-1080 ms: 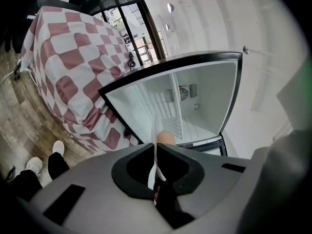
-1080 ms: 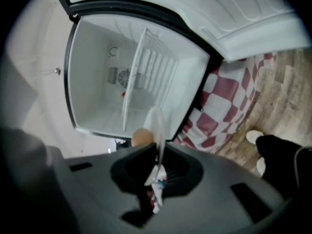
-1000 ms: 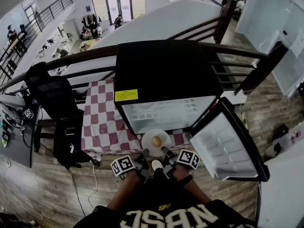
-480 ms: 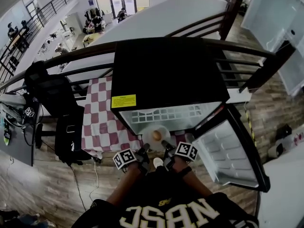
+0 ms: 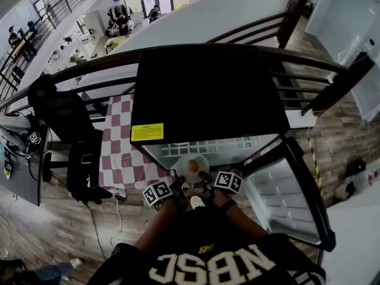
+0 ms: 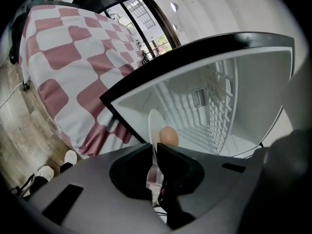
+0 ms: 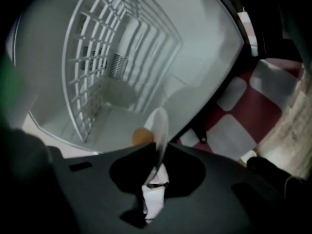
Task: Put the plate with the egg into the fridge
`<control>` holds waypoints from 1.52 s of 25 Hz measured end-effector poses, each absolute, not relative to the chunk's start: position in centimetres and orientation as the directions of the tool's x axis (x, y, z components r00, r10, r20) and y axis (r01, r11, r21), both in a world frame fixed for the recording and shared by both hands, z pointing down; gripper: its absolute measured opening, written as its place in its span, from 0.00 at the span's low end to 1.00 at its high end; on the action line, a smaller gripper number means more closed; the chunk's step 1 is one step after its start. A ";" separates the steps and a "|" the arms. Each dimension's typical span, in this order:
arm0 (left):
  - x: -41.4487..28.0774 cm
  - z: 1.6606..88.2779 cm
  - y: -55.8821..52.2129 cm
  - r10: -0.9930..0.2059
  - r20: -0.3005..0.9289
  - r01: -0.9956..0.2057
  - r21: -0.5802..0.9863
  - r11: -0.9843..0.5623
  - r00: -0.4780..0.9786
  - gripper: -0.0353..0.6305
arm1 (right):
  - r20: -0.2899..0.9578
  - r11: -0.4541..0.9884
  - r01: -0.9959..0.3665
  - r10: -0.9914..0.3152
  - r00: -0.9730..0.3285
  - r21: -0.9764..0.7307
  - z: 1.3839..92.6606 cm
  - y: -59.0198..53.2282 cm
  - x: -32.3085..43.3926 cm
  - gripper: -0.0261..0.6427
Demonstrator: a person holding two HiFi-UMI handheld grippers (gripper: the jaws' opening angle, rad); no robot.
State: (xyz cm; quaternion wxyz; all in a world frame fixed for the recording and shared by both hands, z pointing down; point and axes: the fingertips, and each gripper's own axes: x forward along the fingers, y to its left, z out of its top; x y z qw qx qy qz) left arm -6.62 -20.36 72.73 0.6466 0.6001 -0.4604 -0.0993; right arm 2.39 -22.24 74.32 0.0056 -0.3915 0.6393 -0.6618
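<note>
Wood-plank flooring [image 5: 53, 230] and a dark metal railing [image 5: 95, 70] bound the landing in the head view. Beyond both grippers stands a black-cased compact fridge [image 5: 208, 94] on a table draped in a red-and-white checked cloth [image 5: 122, 153], which spreads away on the left gripper's outer side. The fridge's white-lined door [image 5: 291, 195] hangs wide open on the right gripper's outer side. Between the two grippers, just ahead of their jaws, a round white plate [image 5: 183, 161] carrying a brown egg [image 5: 193, 166] sits at the mouth of the white cavity; whether it rests on the cavity floor cannot be told. The left gripper [image 5: 177, 184] has its jaws drawn almost together, pinching the plate's near rim. In the left gripper view the plate [image 6: 154, 126] rises edge-on from that gripper's jaws [image 6: 153, 150], with the egg [image 6: 168, 136] just beyond them on the side facing the right gripper. The right gripper [image 5: 203, 177] likewise clamps the rim. Its jaws have just parted a trifle, yet in the right gripper view the plate [image 7: 160, 126] stands between them and pressed by them, the egg [image 7: 141, 136] on the side facing the left gripper. Past both pairs of jaws a white wire shelf [image 7: 97, 57] crosses the cavity above the plate. Behind the left gripper, white shoes [image 6: 70, 156] rest on the floor beside the hanging cloth.
</note>
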 end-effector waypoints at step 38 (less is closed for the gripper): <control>-5.6 78.0 -24.6 -0.698 0.511 -0.341 0.858 0.384 0.501 0.11 | 0.627 -0.224 -0.590 -0.385 -0.678 -0.776 78.7 -25.5 3.9 0.13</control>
